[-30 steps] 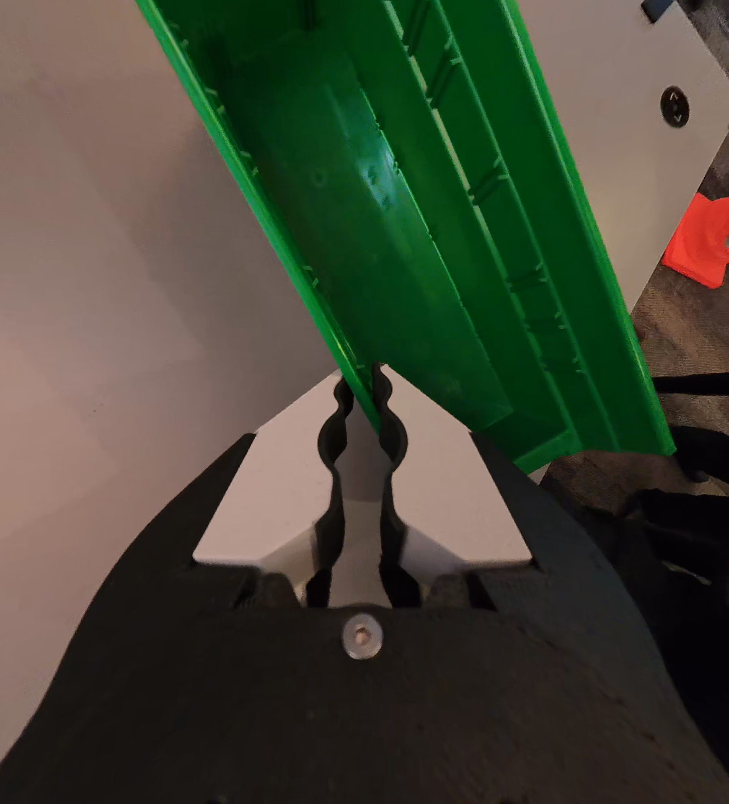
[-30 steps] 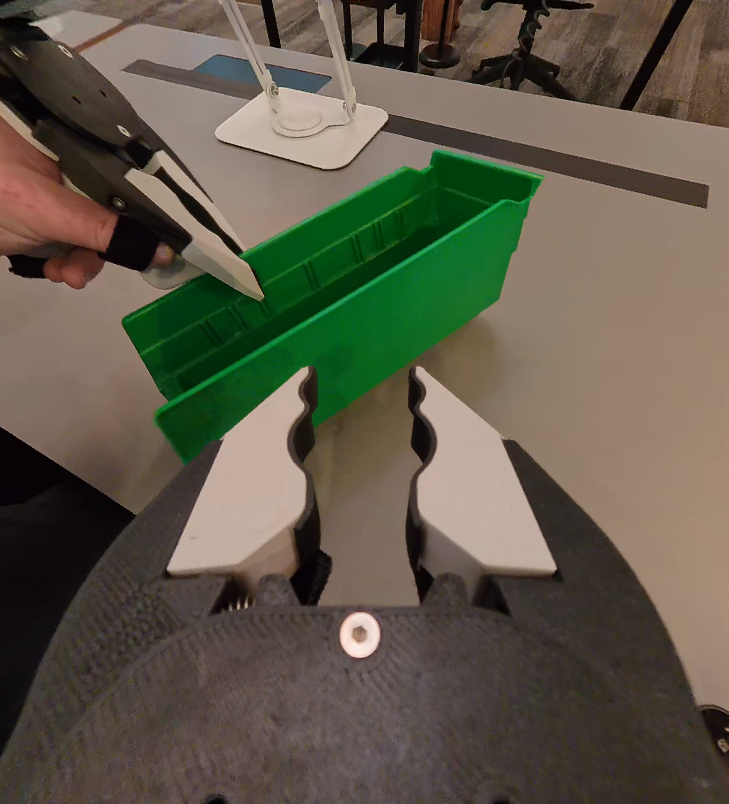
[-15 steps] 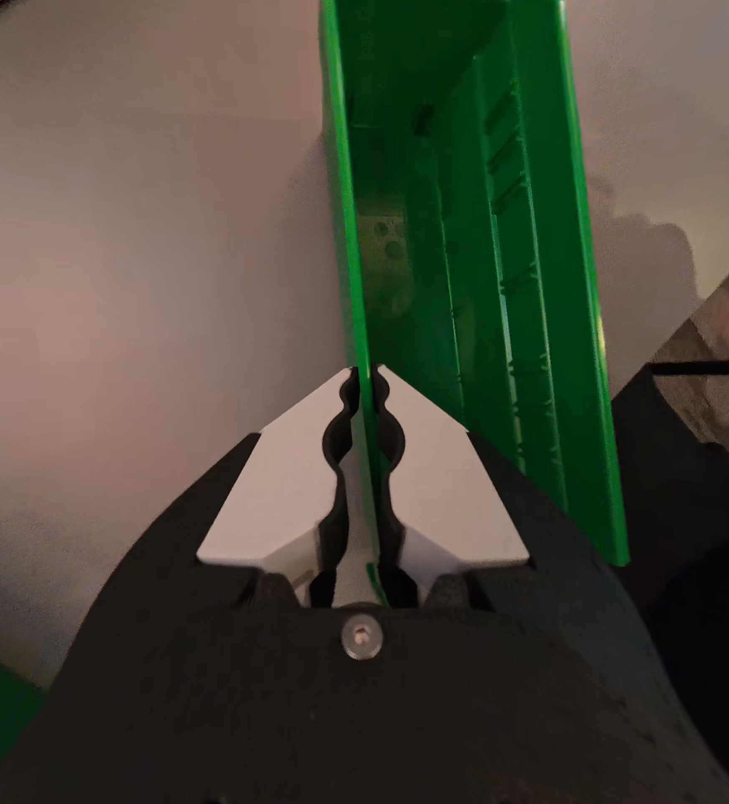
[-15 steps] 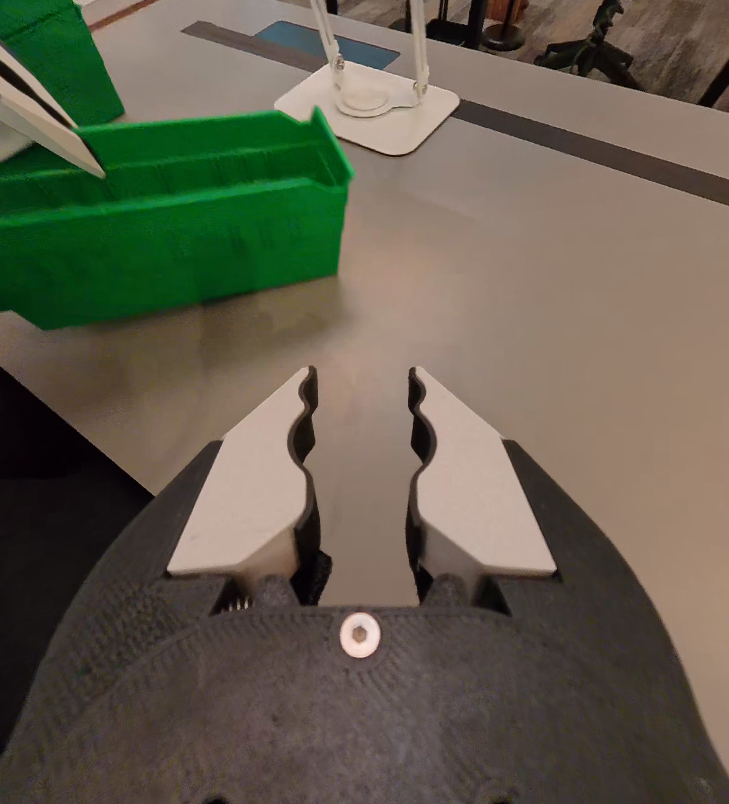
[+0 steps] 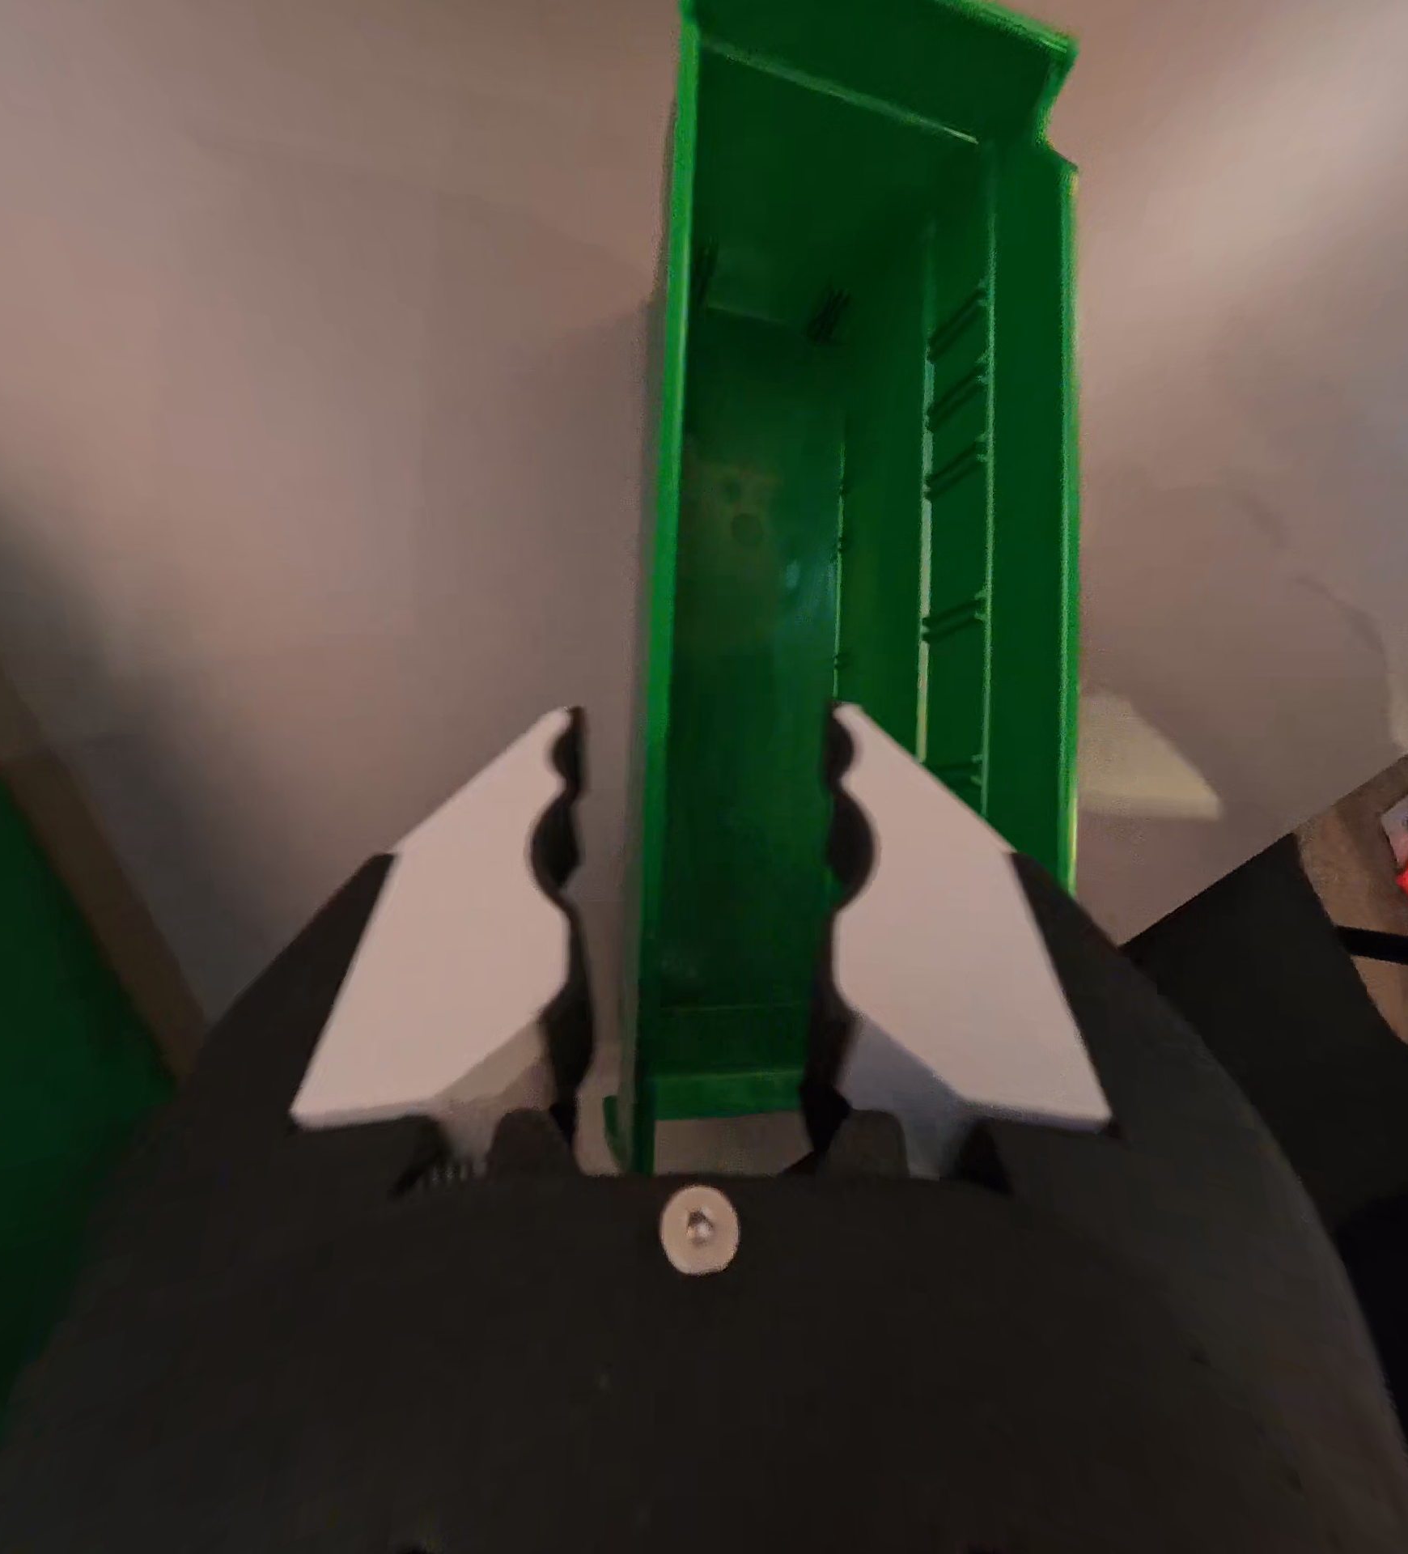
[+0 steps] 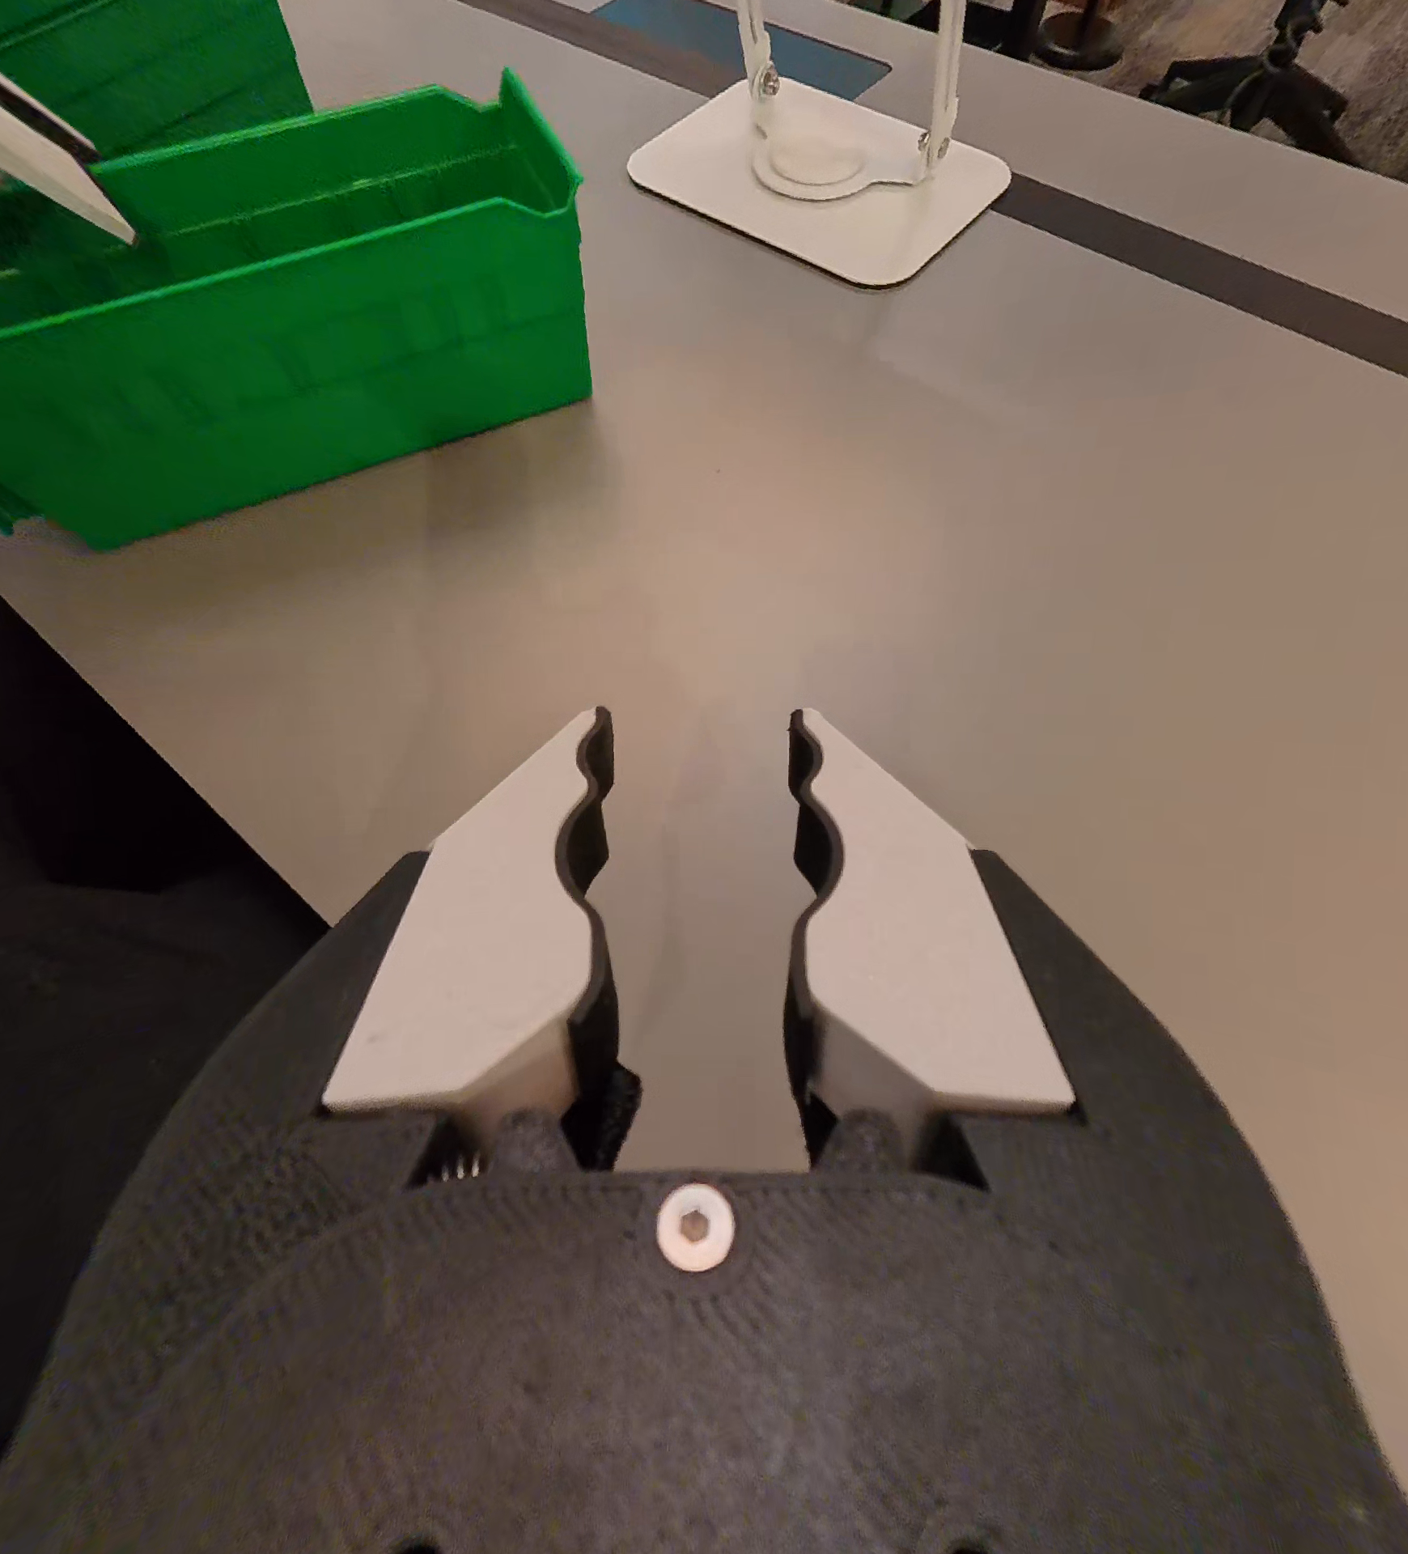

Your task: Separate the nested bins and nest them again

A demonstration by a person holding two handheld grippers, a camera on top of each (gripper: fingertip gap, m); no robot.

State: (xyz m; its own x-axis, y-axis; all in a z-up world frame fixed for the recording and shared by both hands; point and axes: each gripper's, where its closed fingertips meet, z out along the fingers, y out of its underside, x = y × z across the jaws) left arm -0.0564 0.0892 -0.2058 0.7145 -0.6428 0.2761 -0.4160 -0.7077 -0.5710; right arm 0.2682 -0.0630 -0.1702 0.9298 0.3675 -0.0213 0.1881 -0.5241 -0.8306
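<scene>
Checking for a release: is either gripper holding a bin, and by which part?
Nothing is held. The left gripper is open astride the green bin's wall; the right gripper is open, empty.

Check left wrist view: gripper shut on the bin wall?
No, the left gripper is open, its fingers apart on either side of the bin wall.

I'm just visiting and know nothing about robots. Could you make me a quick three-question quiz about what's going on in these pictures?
1. True or false: the left gripper is clamped on the wall of the long green plastic bin.
2. What lies between the fingertips of the right gripper? A) a bin B) only bare grey table C) a cloth
3. What white thing stands on the table beyond the bins?

Key
1. False: its jaws stand apart, either side of the wall.
2. B
3. A flat white stand base with two thin uprights.
</scene>
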